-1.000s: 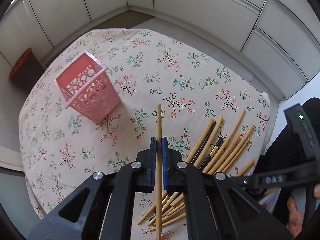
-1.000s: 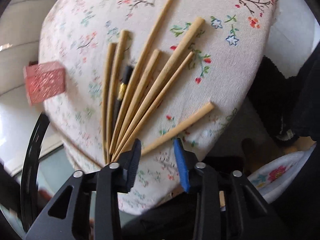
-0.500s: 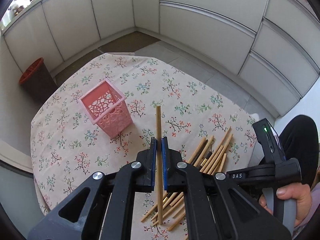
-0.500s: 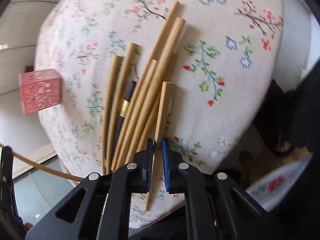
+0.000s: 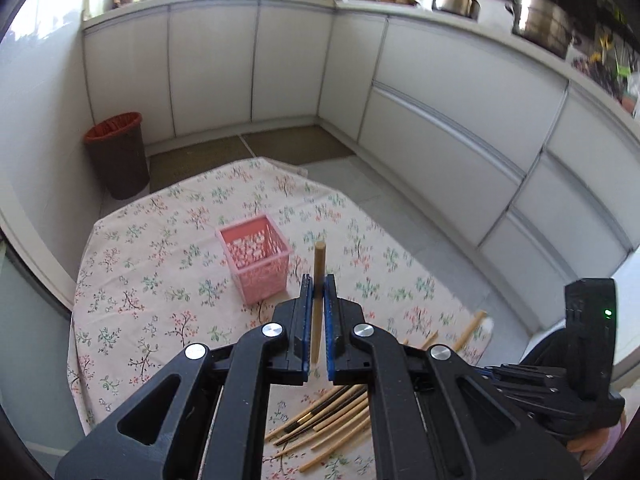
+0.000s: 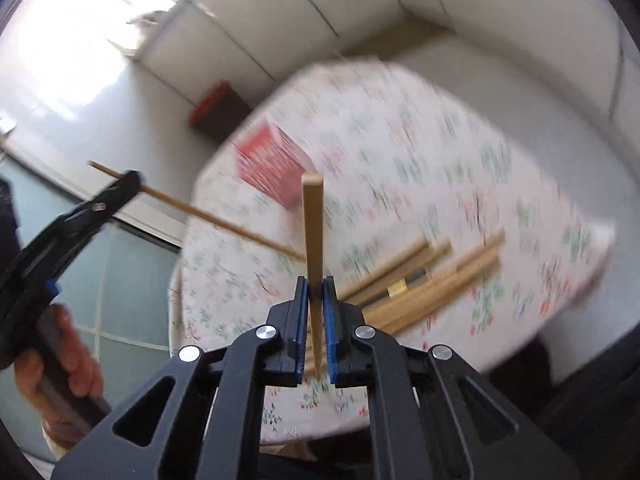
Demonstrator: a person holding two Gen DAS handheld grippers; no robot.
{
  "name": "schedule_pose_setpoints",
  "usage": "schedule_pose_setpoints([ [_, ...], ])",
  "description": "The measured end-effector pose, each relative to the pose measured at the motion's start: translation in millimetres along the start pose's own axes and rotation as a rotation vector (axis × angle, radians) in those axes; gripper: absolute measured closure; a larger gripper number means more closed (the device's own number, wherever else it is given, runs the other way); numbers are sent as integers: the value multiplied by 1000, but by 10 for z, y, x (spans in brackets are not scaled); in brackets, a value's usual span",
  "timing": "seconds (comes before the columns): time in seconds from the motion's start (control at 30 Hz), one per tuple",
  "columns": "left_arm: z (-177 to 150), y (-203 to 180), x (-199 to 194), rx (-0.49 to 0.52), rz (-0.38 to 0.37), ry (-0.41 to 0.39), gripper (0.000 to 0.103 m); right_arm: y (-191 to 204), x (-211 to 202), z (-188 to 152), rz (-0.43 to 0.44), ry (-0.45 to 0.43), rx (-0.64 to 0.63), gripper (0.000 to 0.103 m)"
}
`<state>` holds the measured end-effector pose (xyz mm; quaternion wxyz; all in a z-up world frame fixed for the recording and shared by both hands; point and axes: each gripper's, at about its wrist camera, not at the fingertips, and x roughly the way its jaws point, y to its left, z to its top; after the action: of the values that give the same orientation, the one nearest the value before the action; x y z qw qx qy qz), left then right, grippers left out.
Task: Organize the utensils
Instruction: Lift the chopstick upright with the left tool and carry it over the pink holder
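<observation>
Wooden and pale, a chopstick (image 5: 318,300) stands clamped between the blue pads of the left gripper (image 5: 317,292), its blunt end poking up past the fingertips and its thin end dangling below the jaws. The right gripper (image 6: 316,292) is likewise closed on its own chopstick (image 6: 313,240), square end forward; that view is smeared by motion, so finer detail is lost. Below both tools, near the table's edge, the loose chopsticks (image 5: 332,420) lie in a rough fan on the floral tablecloth (image 5: 160,280), at least one of them dark with a gold band. Farther in, well apart from that pile, the pink basket (image 5: 256,258) stands upright with its mouth open, and it looks empty. Judging by this, the step in hand is carrying two sticks to the basket. To do it well, each gripper should be brought over the opening in turn rather than together, so the sticks do not cross. Tilt each one until its thin end points down into the mouth, lower until that end is inside the walls, then ease the jaws apart. The basket looks light and perforated, so a sideways knock could tip or slide it; come in from above. Beyond the table stand a dark bin (image 5: 116,156) and white cabinets (image 5: 440,128).
</observation>
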<state>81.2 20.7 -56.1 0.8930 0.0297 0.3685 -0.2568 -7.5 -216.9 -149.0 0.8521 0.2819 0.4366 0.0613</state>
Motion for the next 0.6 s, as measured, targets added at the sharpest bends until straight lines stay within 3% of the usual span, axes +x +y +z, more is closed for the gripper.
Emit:
schedule_pose_setpoints([
  [0.13,200,-10,-117,-42,16,-66,98,277,-233,218,17,-107,-88,95],
  [0.3,523,12,-138,-84,18,-93,98,426,-471,677,41,-211,-112,95],
  [0.47,845,77,-249,-117,53,-162,98,527,-566,1138,68,-287,-102,95],
  [0.6,1090,156,-285,-127,123,-217,98,621,-540,1408,90,-338,-114,95],
])
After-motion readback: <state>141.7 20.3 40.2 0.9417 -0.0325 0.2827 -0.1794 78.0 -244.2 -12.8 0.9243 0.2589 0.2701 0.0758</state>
